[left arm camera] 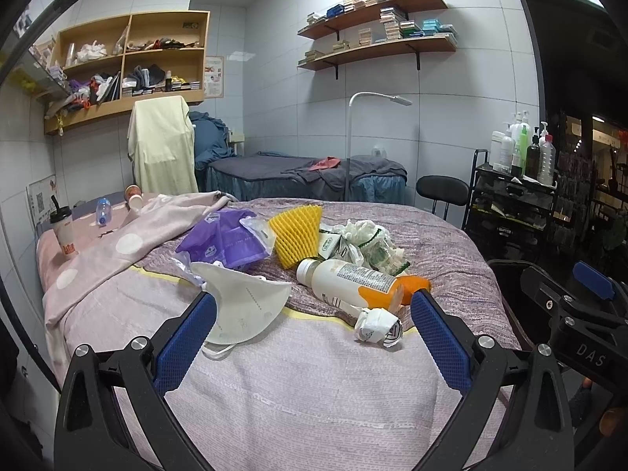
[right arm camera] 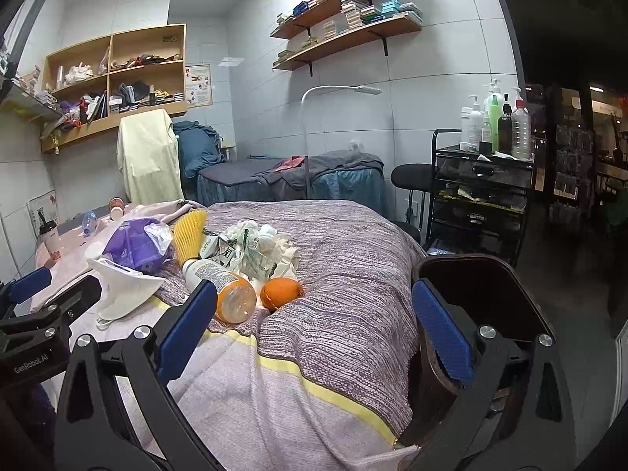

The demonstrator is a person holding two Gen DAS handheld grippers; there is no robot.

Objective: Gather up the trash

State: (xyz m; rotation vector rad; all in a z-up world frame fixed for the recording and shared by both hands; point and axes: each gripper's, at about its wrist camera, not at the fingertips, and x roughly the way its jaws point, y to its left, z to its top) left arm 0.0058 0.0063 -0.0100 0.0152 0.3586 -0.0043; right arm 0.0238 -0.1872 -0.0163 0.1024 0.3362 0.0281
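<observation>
Lying across a bed (left arm camera: 298, 384) covered in a purple-grey blanket is a loose heap of trash, with both tongs held wide and empty above the near edge.

Farthest left, on the pink spotted cover (left arm camera: 117, 251), stands a lidded drink cup (left arm camera: 62, 231) with a straw, with a small clear bottle (left arm camera: 103, 211) lying on its side beyond it. Next comes a white face mask (left arm camera: 239, 306), just beside the left gripper's (left arm camera: 312, 314) left finger, which partly hides its lower edge. Behind the mask sits a crumpled purple plastic bag (left arm camera: 223, 241), and right of that a yellow foam net sleeve (left arm camera: 296, 235) stands tilted. A white bottle with an orange base (left arm camera: 345, 282) lies on its side in front of the sleeve, touching a pile of crumpled white and green wrappers (left arm camera: 369, 245) behind it. A small scrunched paper wad (left arm camera: 378, 327) lies near the front, between the left gripper's fingers but apart from both.

From the right wrist view, an orange fruit (right arm camera: 282, 293) rests just beside the bottle's base. The right gripper (right arm camera: 314, 312) hangs over bare blanket, its left finger overlapping the bottle, its right finger in front of a dark brown bin (right arm camera: 486, 274) standing at the bed's right edge. Past it are a black stool (right arm camera: 412, 176) and a black trolley (right arm camera: 479, 196) topped with pump bottles.
</observation>
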